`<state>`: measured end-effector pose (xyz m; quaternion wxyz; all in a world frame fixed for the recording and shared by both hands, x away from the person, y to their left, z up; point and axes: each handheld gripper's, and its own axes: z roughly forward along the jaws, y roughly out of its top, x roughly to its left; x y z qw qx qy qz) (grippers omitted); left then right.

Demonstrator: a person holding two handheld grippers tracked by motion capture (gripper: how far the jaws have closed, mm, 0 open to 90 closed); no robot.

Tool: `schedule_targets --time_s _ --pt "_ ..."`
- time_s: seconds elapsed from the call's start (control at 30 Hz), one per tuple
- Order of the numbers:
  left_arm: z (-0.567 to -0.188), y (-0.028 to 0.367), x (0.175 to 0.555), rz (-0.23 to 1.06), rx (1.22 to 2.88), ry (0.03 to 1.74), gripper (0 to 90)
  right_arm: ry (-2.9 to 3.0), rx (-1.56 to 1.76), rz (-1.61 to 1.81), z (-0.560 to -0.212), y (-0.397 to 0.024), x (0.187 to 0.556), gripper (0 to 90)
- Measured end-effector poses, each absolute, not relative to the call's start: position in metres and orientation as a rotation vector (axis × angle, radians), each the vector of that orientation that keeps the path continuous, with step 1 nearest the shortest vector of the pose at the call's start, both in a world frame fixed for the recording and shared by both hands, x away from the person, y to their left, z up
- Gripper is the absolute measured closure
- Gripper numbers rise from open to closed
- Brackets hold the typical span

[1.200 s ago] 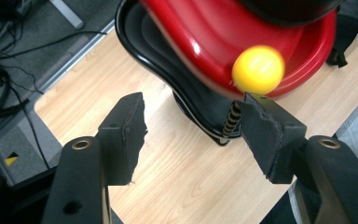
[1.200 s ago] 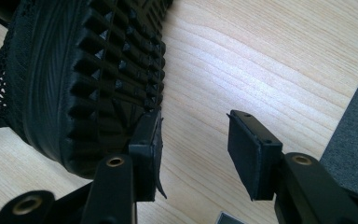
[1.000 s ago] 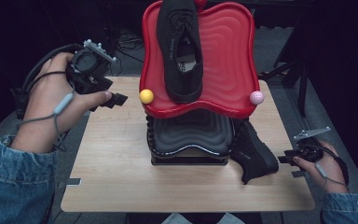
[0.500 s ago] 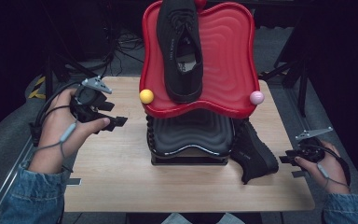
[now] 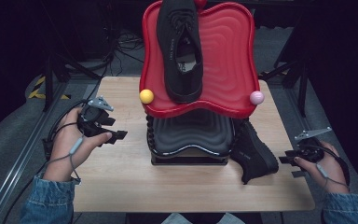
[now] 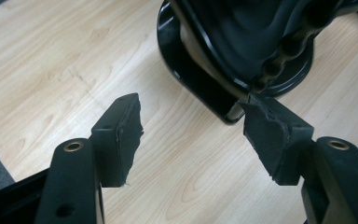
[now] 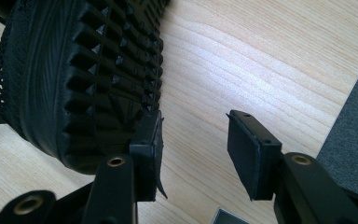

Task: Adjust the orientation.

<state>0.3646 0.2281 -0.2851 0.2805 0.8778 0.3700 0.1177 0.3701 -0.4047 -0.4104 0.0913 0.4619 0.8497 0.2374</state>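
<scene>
One black mesh sneaker (image 5: 181,46) lies on the wavy red plastic tray (image 5: 223,56) that tops the black ribbed stand (image 5: 191,137) at the middle of the pale wooden table (image 5: 121,182); its mate, a second black mesh sneaker (image 5: 254,151), lies tipped on its side on the tabletop, leaning against the stand's right flank. I read the job as half done: one shoe racked, one waiting.

I hold the right gripper (image 5: 291,158) just beside that fallen shoe. In the right gripper view its jaws stand apart with bare wood between them, and the shoe's lugged black sole (image 7: 107,79) sits right against the outer face of one pad, so nothing is gripped there yet. My left gripper (image 5: 116,135) sits low over the table to the left of the stand; the left gripper view shows its jaws spread wide and empty, aimed at the stand's glossy black base (image 6: 200,88).

What I judge is left: close on the second shoe, lift it, and set it on the tray beside the first, clear of the yellow knob (image 5: 146,96) and pink knob (image 5: 256,97).
</scene>
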Motion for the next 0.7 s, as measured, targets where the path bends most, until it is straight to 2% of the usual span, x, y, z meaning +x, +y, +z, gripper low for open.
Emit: schedule_targets --time_s 0.3,0.7 --pt "-0.303 0.230 0.361 0.269 2.375 0.947 38.2 2.524 1.371 0.704 -0.410 -0.404 0.370 56.1" --pt "-0.344 0.223 0.357 0.134 2.532 1.028 37.3 2.539 1.369 0.689 -0.413 -0.402 0.371 56.0"
